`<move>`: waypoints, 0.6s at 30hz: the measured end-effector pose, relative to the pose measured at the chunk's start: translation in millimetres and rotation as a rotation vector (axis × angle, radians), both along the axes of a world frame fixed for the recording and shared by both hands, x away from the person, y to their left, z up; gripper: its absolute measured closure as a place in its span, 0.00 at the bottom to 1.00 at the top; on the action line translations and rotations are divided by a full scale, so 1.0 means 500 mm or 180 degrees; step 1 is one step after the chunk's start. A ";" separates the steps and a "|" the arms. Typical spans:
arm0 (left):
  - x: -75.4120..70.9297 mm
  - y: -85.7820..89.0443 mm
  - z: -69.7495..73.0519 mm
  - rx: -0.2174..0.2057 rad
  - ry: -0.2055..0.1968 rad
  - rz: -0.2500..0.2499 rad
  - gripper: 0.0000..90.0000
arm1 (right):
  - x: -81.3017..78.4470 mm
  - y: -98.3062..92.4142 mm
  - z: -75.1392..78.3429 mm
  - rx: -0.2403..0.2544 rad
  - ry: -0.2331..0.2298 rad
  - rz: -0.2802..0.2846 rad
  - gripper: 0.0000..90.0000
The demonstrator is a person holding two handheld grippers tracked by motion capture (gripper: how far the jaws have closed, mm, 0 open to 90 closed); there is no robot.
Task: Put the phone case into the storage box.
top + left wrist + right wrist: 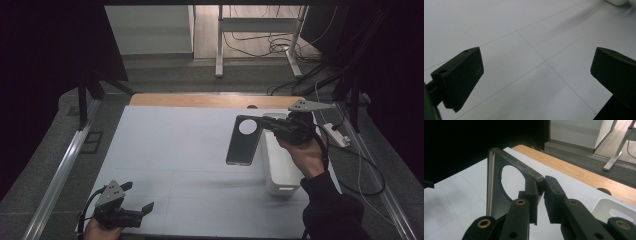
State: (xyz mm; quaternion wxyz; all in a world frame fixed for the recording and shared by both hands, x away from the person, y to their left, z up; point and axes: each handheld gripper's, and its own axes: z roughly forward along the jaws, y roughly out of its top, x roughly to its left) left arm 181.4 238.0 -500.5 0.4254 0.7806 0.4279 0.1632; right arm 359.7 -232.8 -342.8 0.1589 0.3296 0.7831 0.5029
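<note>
- The right gripper (265, 123) pinches a dark phone case (243, 140) by its edge, jaws nearly together, held in the air above the white table (175, 150).
- A white box (278, 165) lies just right of the case, at about 4 o'clock (close beside it).
- The left gripper (137, 197), at 7 o'clock, has wide, empty jaws.
- A wooden strip (200, 100) runs at 12 o'clock.

so the dark phone case (244, 140) with a big round camera cutout near its top is up in the air above the white tabletop (175, 160), hanging nearly upright, pinched at one top corner by the right claw (267, 125)
</note>
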 end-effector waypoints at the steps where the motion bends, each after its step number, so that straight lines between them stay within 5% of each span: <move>1: -0.001 0.001 -0.001 -0.0002 0.0003 0.0007 0.00 | 0.002 -0.002 0.001 -0.0002 -0.0001 -0.0009 0.89; 18: -0.007 0.007 -0.001 0.0053 -0.0057 0.0075 0.00 | 0.032 -0.034 0.015 -0.0047 -0.0077 -0.0171 0.89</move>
